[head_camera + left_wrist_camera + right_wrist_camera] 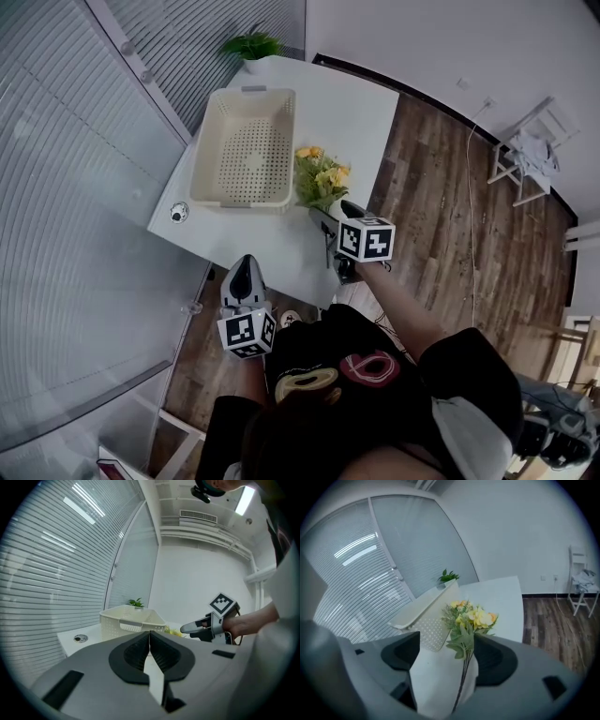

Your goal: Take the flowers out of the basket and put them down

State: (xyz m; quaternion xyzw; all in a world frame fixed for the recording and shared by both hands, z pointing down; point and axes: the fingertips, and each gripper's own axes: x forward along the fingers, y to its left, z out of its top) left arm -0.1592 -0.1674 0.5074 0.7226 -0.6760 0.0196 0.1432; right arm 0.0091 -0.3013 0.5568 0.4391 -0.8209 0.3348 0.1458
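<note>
basket [240,200]: cream plastic, matt, perforated base and walls. table [349,111]: white, smooth, faint sheen; wood floor [450,216]: dark planks. left gripper [149,634]: matt grey plastic body, ribbed black pads [161,654]; flowers [321,178] look artificial, matt.

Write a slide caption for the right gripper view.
Right tongs open over the white table, yellow flowers between them, just outside the cream basket.

White table [277,248]; on it cream basket [212,150], yellow flowers [321,178], potted plant [251,44]
</note>
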